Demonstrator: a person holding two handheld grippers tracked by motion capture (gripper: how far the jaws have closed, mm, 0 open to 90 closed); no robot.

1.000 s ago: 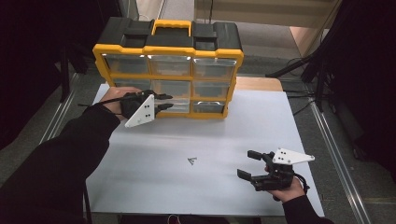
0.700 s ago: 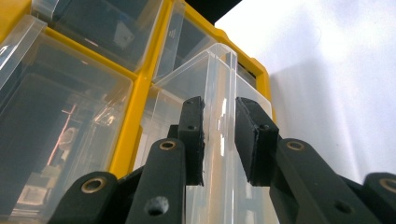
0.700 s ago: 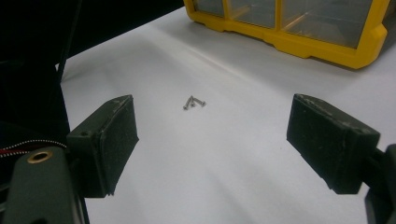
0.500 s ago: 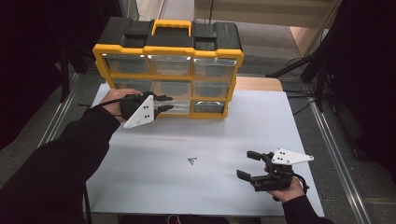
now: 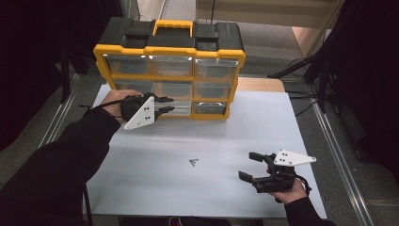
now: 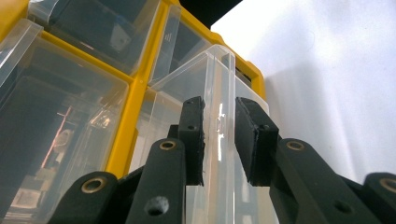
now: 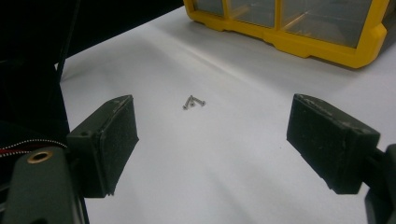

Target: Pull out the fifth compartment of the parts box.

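Observation:
A yellow and black organizer (image 5: 169, 47) with clear drawers stands at the back of the white table (image 5: 211, 136). My left gripper (image 5: 168, 104) is shut on the front lip of the bottom middle clear drawer (image 5: 181, 107). In the left gripper view its pads (image 6: 194, 135) clamp the drawer's clear plastic handle (image 6: 219, 84), which stands slightly out of the yellow frame. My right gripper (image 5: 249, 165) rests open near the table's front right, with nothing between its jaws. Three small screws (image 5: 193, 162) lie in a cluster mid-table; in the right gripper view the screws (image 7: 193, 101) lie ahead of the open right gripper (image 7: 210, 135).
The organizer's yellow base (image 7: 327, 49) runs along the far side of the white sheet. A bare wooden strip (image 5: 259, 84) shows behind the sheet at the right. Metal rails (image 5: 339, 155) border the table, with dark cables beyond them.

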